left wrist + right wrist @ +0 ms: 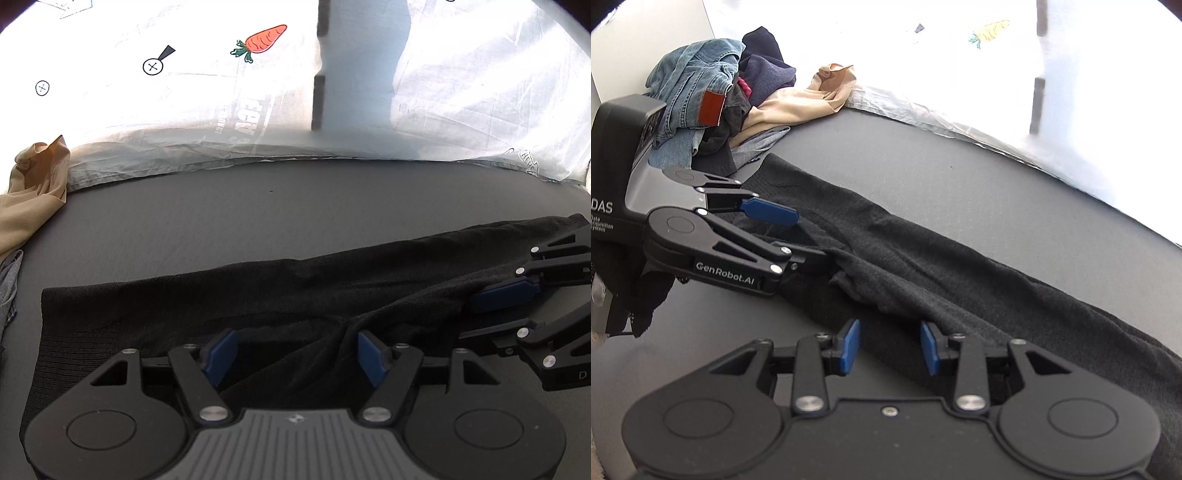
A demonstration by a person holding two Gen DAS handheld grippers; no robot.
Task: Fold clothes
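Left gripper (pixel 798 236) marked "GenRobot.AI", "DAS", over black garment (pixel 923 266)

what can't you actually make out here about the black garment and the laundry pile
- Black garment: near edge hidden under the left gripper in the left wrist view; the right wrist view cuts off its right end.
- What garment it is: folded long, unclear.
- Laundry pile: left gripper body covers its lower part; buried items unidentifiable.
- Printed sheet: overexposed.
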